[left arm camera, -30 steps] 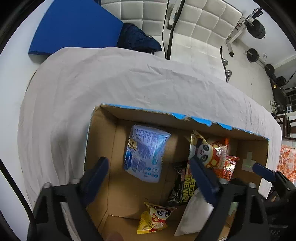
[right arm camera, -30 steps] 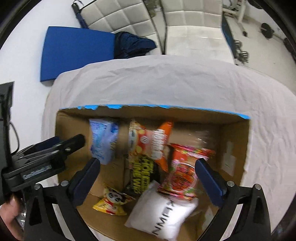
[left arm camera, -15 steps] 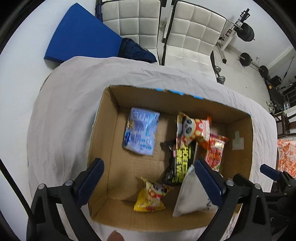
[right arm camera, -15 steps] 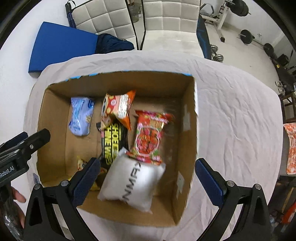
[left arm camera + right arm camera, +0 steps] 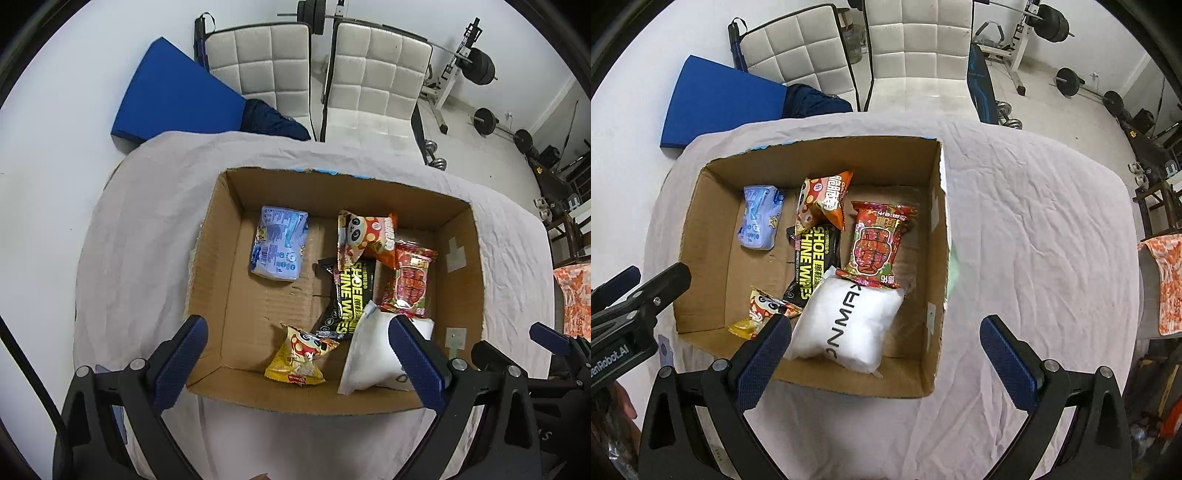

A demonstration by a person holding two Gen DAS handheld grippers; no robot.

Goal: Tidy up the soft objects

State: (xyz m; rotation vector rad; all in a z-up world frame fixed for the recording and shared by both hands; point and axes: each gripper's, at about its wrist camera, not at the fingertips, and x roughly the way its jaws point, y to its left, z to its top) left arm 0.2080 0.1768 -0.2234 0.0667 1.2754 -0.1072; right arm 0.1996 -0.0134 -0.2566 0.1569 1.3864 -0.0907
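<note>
An open cardboard box (image 5: pixel 210 266) (image 5: pixel 938 236) sits on a table under a grey cloth. Inside lie a blue tissue pack (image 5: pixel 279 248) (image 5: pixel 759 218), an orange panda snack bag (image 5: pixel 365 232) (image 5: pixel 823 199), a black shoe wipes pack (image 5: pixel 349 295) (image 5: pixel 814 258), a red snack bag (image 5: pixel 410 282) (image 5: pixel 877 243), a white soft pack (image 5: pixel 373 354) (image 5: pixel 849 321) and a small yellow snack bag (image 5: pixel 301 356) (image 5: pixel 764 310). My left gripper (image 5: pixel 295 363) is open and empty, held above the box's near edge. My right gripper (image 5: pixel 886 363) is open and empty above the box's near right corner.
The grey cloth (image 5: pixel 1034 221) covers the table to the right of the box. Behind the table stand two white padded chairs (image 5: pixel 373 85), a blue mat (image 5: pixel 173 96) and gym weights (image 5: pixel 480 70). An orange patterned cloth (image 5: pixel 1160 280) lies at the far right.
Both grippers have pulled back and up from the box, so the whole box now shows. The red snack bag now lies still in the box.
</note>
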